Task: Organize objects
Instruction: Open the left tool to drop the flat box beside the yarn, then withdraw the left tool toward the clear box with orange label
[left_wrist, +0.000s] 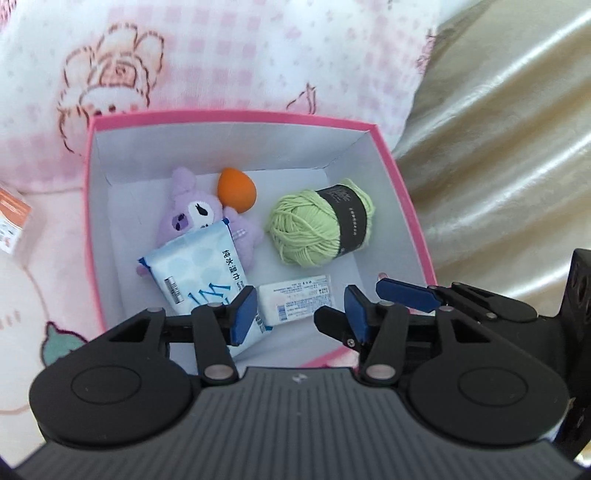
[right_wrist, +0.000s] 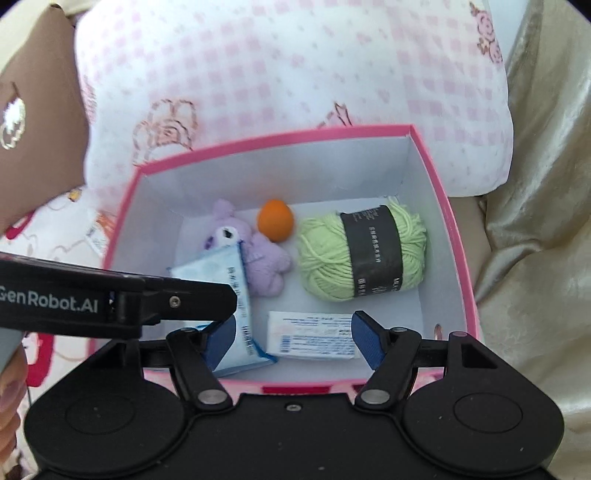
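Pink-check blanket (left_wrist: 229, 62) w/ rose print covers the far and left part of the scene; shiny beige fabric (left_wrist: 509, 155) runs down the right side. A brown item (right_wrist: 37, 122) sits at far left in the right wrist view, can't tell what it is.

Pink box (left_wrist: 404, 192), white inside, sits on the blanket, open top, all sorted items lying on its floor. Green yarn ball (left_wrist: 317, 221) w/ dark paper band is at the right of the box, near the right wall. Blue-white wet wipes pack (left_wrist: 199, 273) lies at the near left, its far end overlapping the purple plush toy (left_wrist: 192, 210), which lies at far left. White small carton (left_wrist: 295, 301) w/ printed label lies at the near wall, just beside the wipes pack on its right. Orange egg-shaped sponge (left_wrist: 236, 190) is at the far wall, touching the plush, apart from the yarn.

An orange-white small box (left_wrist: 13, 218) lies outside on the blanket, at the left edge.

Left gripper (left_wrist: 301, 314) hovers over the near rim, jaws wide apart, nothing between them. Right gripper (right_wrist: 293, 341) likewise over the near rim, jaws spread wide, empty.
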